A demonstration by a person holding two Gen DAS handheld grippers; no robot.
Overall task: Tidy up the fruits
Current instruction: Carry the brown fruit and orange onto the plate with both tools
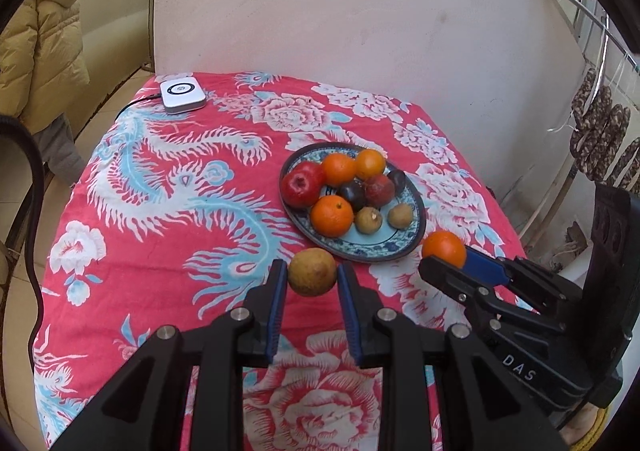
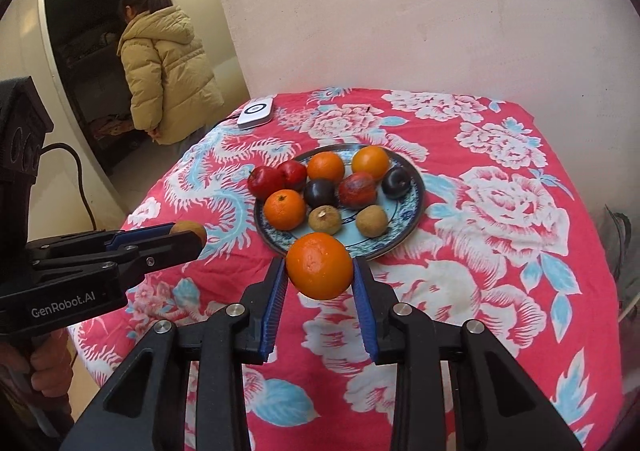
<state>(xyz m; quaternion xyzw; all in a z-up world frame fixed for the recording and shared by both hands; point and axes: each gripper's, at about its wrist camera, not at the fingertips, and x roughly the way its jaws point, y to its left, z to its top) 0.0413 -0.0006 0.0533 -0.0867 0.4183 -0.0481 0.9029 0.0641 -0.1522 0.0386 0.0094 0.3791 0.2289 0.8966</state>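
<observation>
A blue patterned plate on the table holds several fruits: oranges, red apples, dark plums and small brown fruits. My left gripper is shut on a brown round fruit, held above the cloth just in front of the plate; it also shows in the right wrist view. My right gripper is shut on an orange, held above the plate's near rim. In the left wrist view the right gripper and its orange are to the right of the plate.
The table wears a red floral cloth against a white wall. A white square device with a cable sits at the far left corner. A person in a tan puffy jacket stands left of the table. Sausages hang at right.
</observation>
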